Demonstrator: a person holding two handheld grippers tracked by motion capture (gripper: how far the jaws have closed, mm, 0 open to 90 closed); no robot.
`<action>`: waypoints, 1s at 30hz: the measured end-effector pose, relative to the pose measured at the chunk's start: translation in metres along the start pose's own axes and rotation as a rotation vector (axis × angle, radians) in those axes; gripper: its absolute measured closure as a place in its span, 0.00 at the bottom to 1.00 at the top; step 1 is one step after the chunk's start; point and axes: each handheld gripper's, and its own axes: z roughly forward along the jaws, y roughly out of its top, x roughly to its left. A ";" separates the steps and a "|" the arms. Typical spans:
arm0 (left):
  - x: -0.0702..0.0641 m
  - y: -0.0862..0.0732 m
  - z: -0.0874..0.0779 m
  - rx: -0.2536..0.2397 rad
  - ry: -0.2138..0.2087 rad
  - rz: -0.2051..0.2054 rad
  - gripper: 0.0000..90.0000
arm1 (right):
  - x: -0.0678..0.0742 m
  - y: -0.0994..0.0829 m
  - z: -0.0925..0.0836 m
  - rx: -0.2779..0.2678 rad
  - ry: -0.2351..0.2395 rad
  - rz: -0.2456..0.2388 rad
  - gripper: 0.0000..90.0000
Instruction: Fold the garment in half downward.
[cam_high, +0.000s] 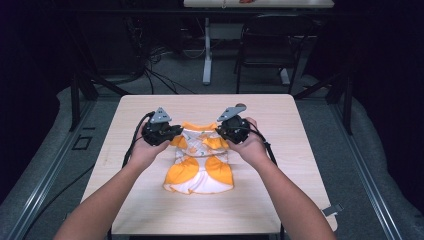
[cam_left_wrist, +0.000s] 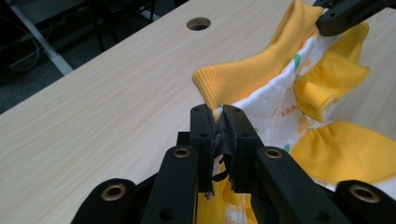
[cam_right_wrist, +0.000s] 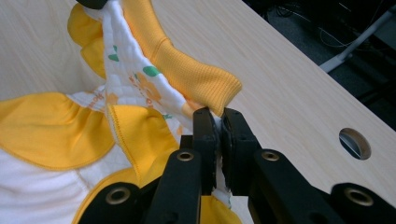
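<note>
A small orange and white child's garment (cam_high: 200, 165) lies on the light wooden table (cam_high: 150, 210), its orange ribbed waistband (cam_left_wrist: 252, 65) stretched between both grippers. My left gripper (cam_high: 170, 132) is shut on the waistband's left end, where its jaws pinch the white printed cloth (cam_left_wrist: 219, 135). At the waistband's other end (cam_right_wrist: 196, 79) my right gripper (cam_high: 225, 131) is likewise shut on the cloth (cam_right_wrist: 218, 140). The garment's orange ruffled legs (cam_high: 220, 172) rest flat on the table toward the person. The right gripper's jaw tip (cam_left_wrist: 345, 16) shows in the left gripper view, top right.
The table has a round cable hole (cam_left_wrist: 198, 23) near its far edge, also seen as a hole (cam_right_wrist: 355, 142) in the right gripper view. Beyond the table stand a chair (cam_high: 270, 45) and a desk leg (cam_high: 206, 55) with cables on the floor.
</note>
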 end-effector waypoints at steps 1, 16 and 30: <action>-0.001 -0.001 -0.001 0.000 -0.004 -0.001 0.92 | 0.002 -0.002 0.000 0.002 0.002 0.003 0.94; -0.011 -0.028 -0.007 0.003 -0.055 -0.014 0.92 | 0.024 -0.018 -0.004 0.012 0.035 -0.046 0.94; -0.029 -0.053 -0.011 0.011 -0.092 -0.009 0.92 | 0.048 -0.036 -0.002 0.032 0.031 -0.086 0.94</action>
